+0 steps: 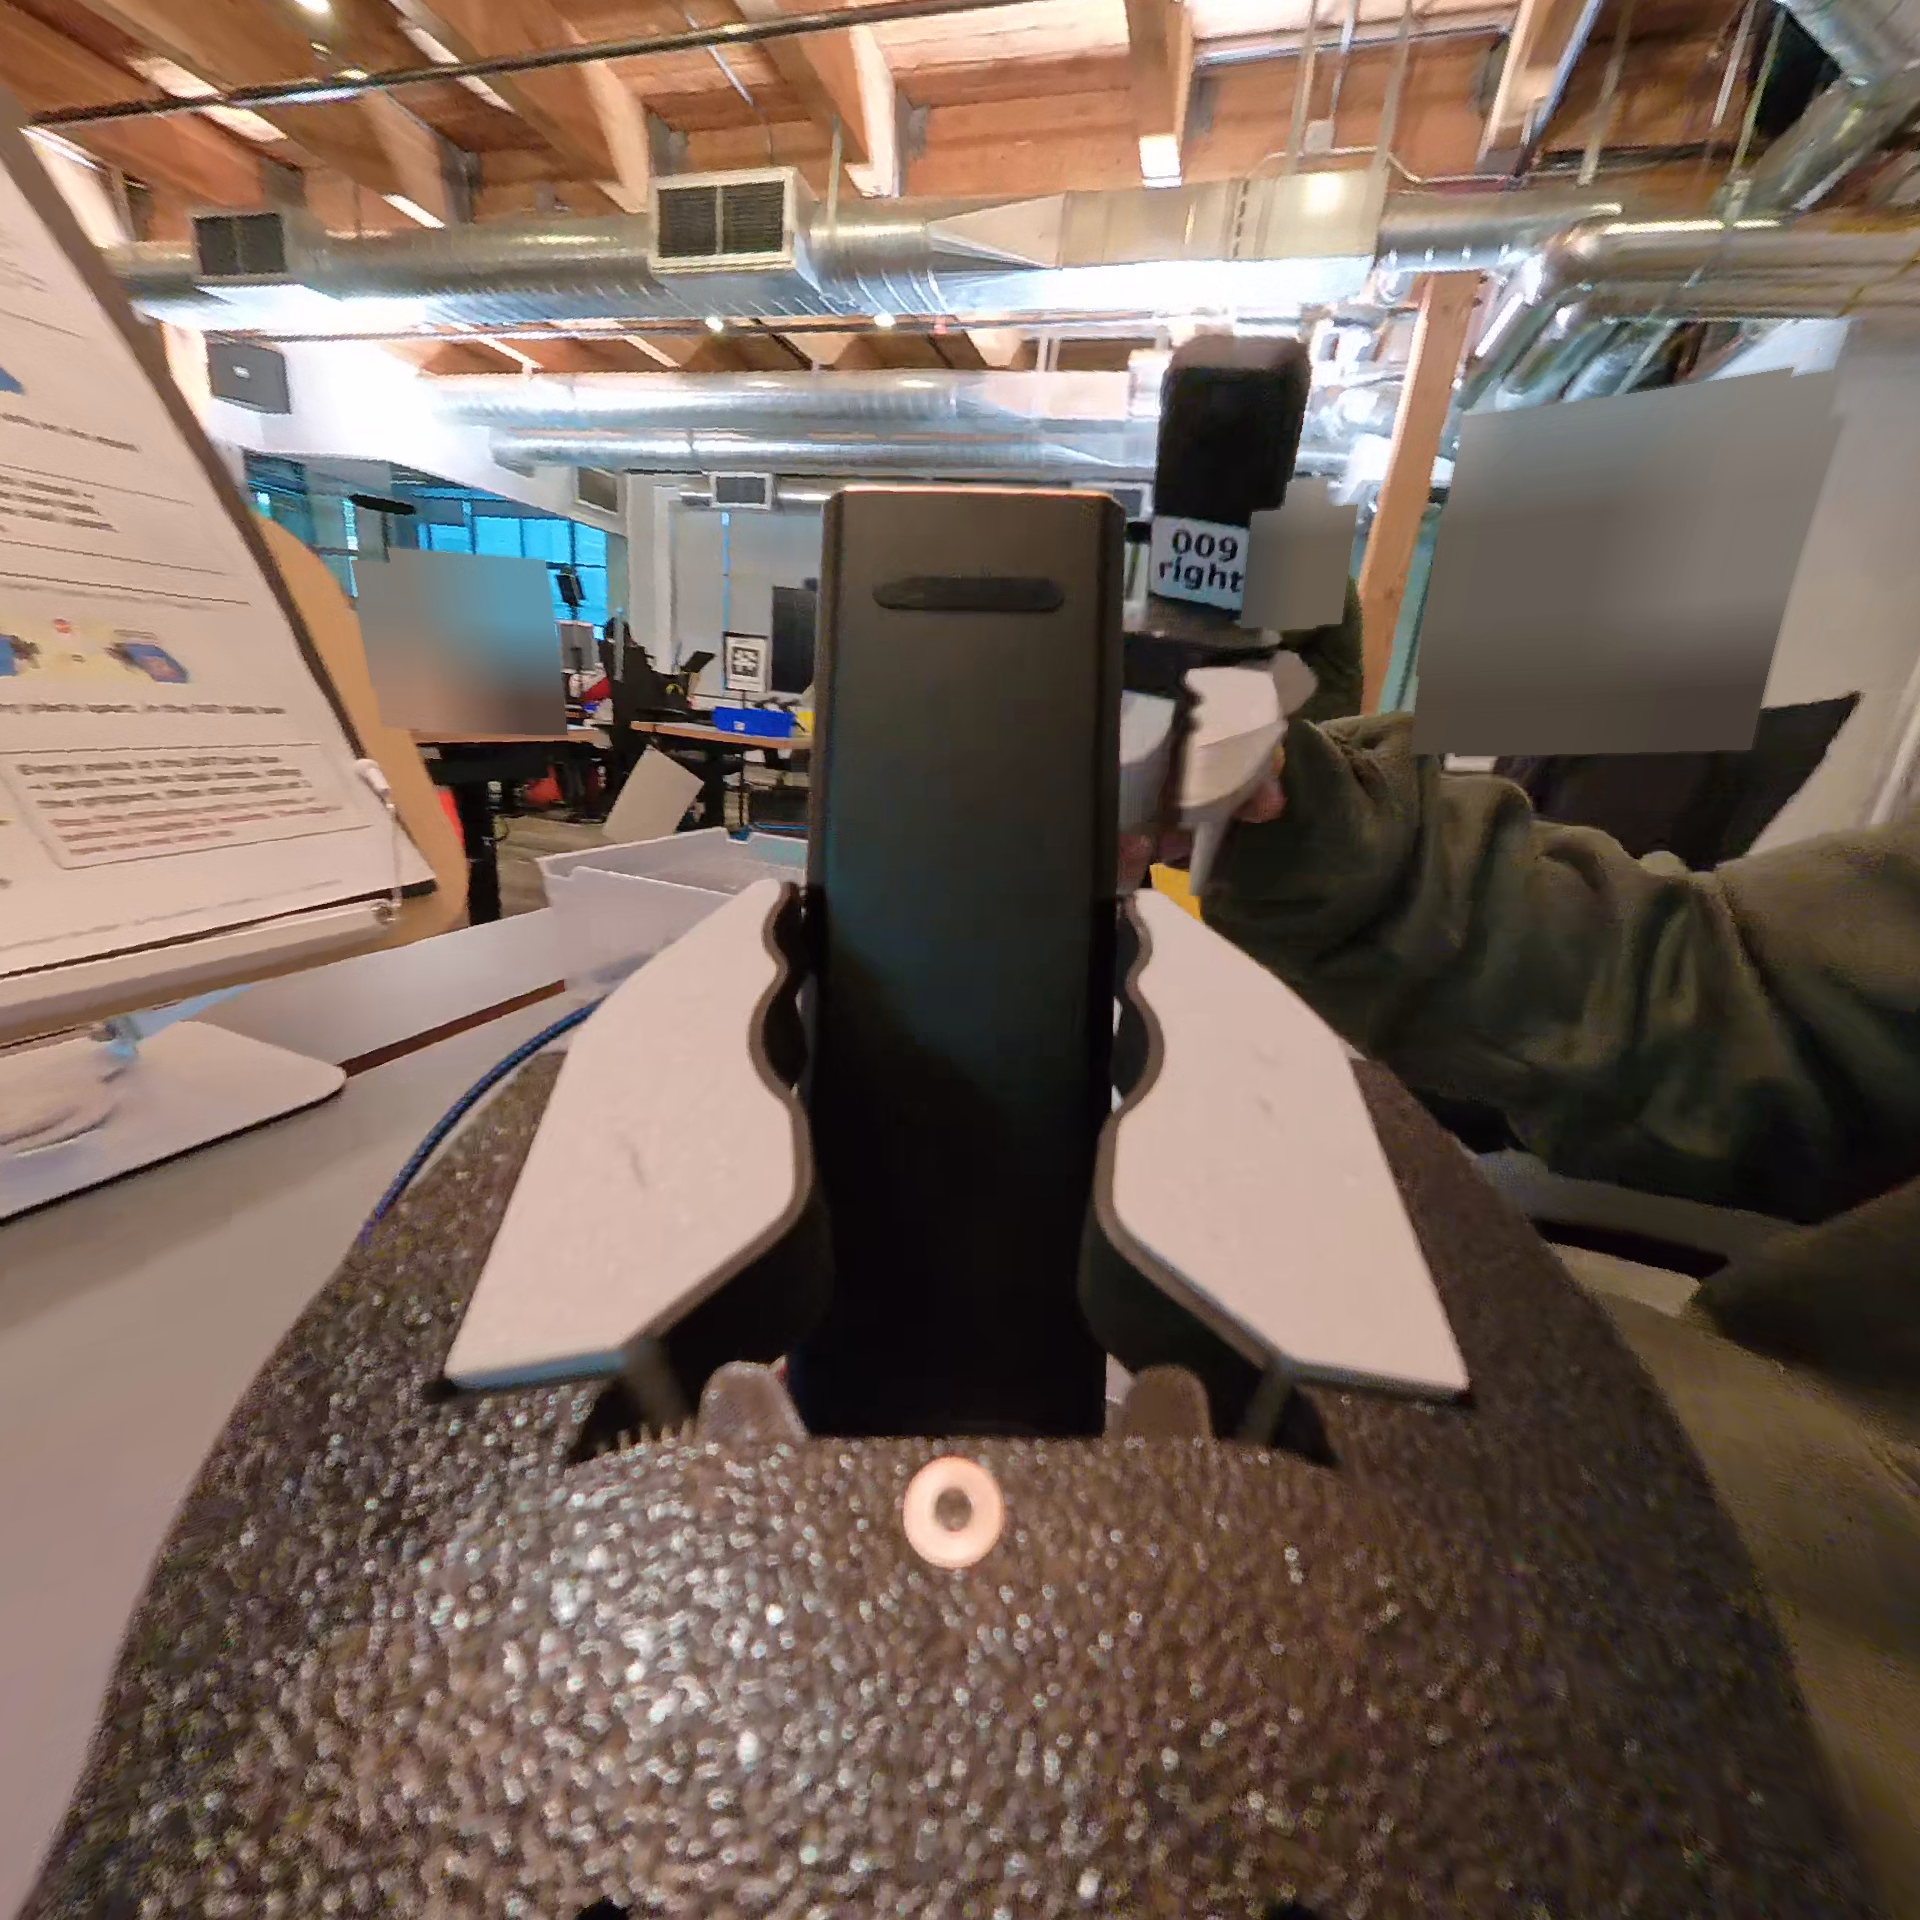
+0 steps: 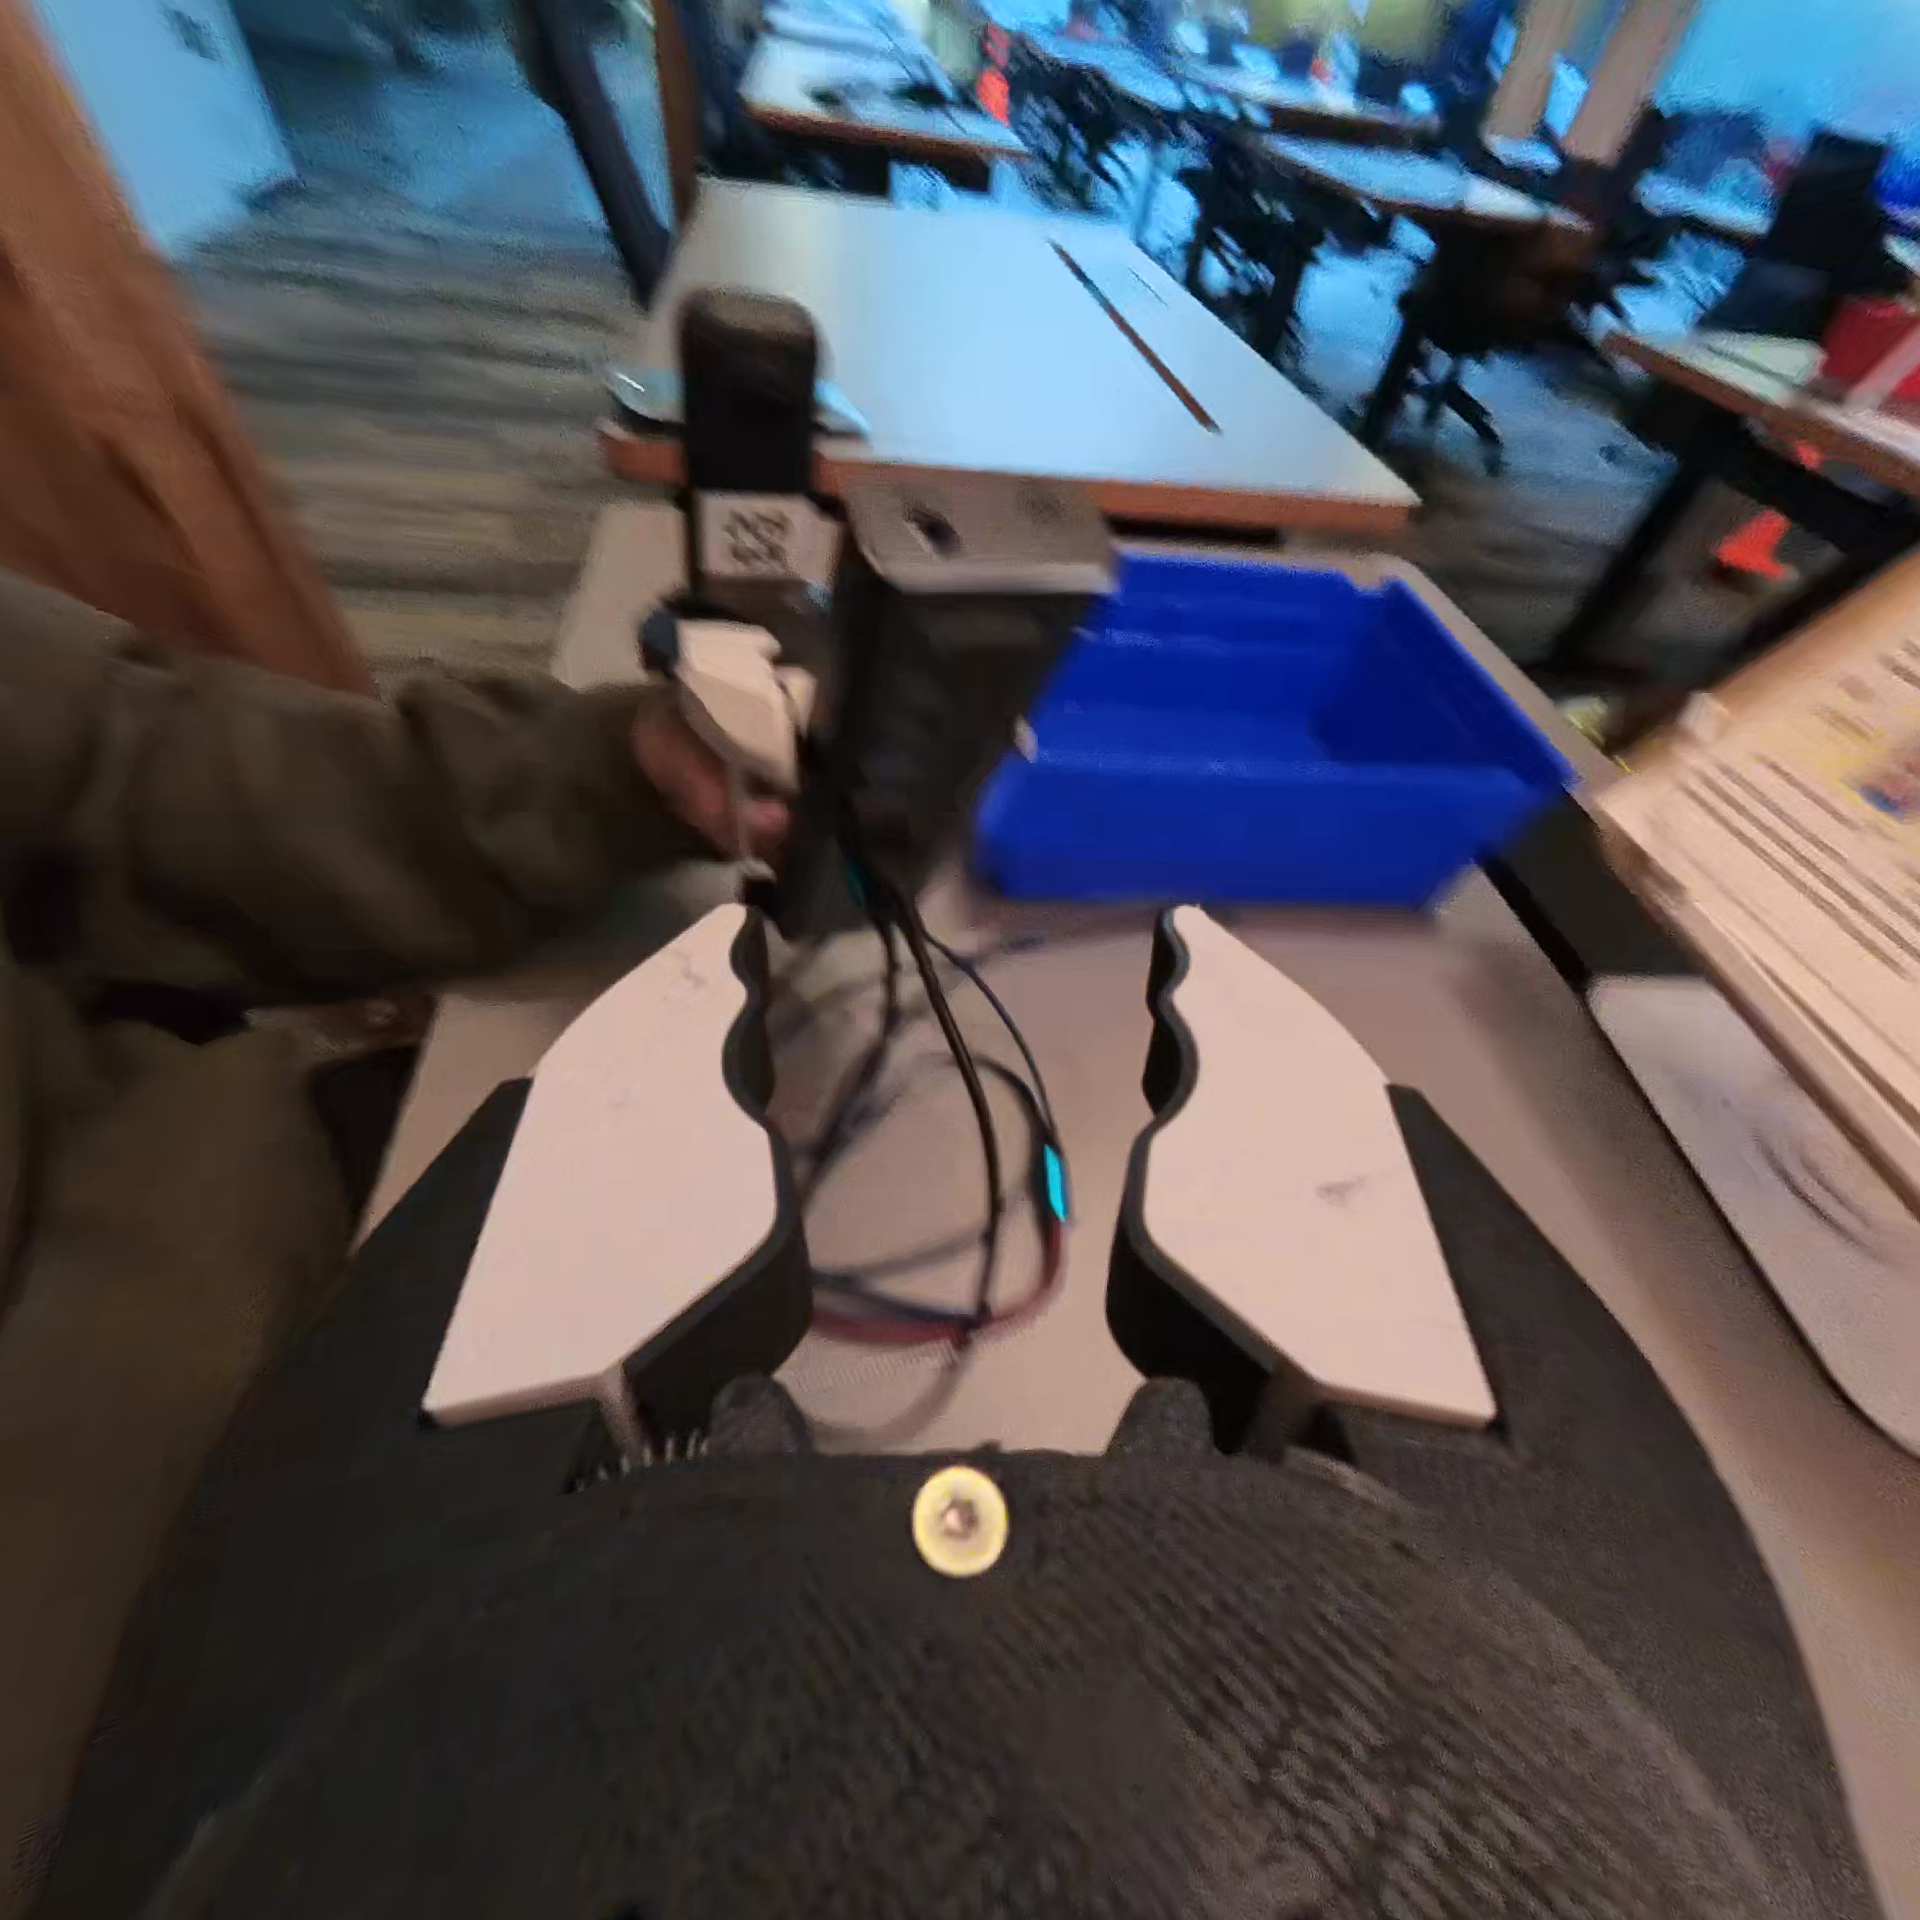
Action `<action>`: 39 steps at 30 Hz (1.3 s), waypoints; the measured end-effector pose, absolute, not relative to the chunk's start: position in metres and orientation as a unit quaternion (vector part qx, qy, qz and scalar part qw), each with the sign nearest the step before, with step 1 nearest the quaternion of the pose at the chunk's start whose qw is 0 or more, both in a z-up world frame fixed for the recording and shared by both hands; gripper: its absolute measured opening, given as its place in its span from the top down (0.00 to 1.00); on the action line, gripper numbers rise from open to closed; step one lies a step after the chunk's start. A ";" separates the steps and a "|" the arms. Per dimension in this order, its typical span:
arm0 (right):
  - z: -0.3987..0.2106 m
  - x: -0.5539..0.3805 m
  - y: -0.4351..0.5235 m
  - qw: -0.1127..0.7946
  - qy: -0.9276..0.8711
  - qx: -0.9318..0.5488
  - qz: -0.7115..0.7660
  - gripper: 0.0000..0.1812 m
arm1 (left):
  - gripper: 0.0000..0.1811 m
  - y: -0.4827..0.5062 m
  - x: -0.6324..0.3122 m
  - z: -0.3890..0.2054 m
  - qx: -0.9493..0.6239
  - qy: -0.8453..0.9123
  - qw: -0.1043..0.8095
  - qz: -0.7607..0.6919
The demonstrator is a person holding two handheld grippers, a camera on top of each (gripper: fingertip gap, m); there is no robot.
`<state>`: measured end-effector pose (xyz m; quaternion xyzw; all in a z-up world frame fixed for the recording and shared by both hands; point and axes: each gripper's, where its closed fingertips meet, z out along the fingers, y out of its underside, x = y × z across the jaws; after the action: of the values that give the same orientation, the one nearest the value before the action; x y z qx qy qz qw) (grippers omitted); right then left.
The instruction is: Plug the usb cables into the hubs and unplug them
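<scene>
Two grippers: your left gripper (image 1: 958, 935) clamped the black hub (image 1: 961, 831); your right gripper (image 2: 958, 945) gaped empty.
Hidden: hub's ports faced away.
Labels: right view's blur left cables (image 2: 977, 1091) hazy.

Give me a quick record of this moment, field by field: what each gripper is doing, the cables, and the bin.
left gripper: shut on the black hub, held upright
right gripper: open, nothing between its fingers
cables: hang from the hub to the table; one has a teal plug
blue bin: on the table beyond the hub
</scene>
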<state>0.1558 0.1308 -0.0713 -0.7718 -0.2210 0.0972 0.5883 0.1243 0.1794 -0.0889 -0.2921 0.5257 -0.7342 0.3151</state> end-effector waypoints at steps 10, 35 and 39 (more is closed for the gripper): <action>-0.063 0.100 0.157 0.612 -0.293 -0.721 0.144 0.67 | 0.69 0.138 0.116 -0.104 -0.220 0.614 0.287 -0.702; -0.081 0.089 0.173 0.496 -0.303 -0.803 0.135 0.67 | 0.65 0.124 0.131 -0.151 -0.284 0.714 0.256 -0.586; -0.080 0.094 0.175 0.499 -0.298 -0.803 0.134 0.67 | 0.65 0.128 0.136 -0.151 -0.304 0.707 0.266 -0.580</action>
<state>0.0937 0.1750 -0.0803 -0.8028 -0.2981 0.1335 0.4988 0.1362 0.1281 -0.1506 -0.3039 0.7071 -0.5804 0.2660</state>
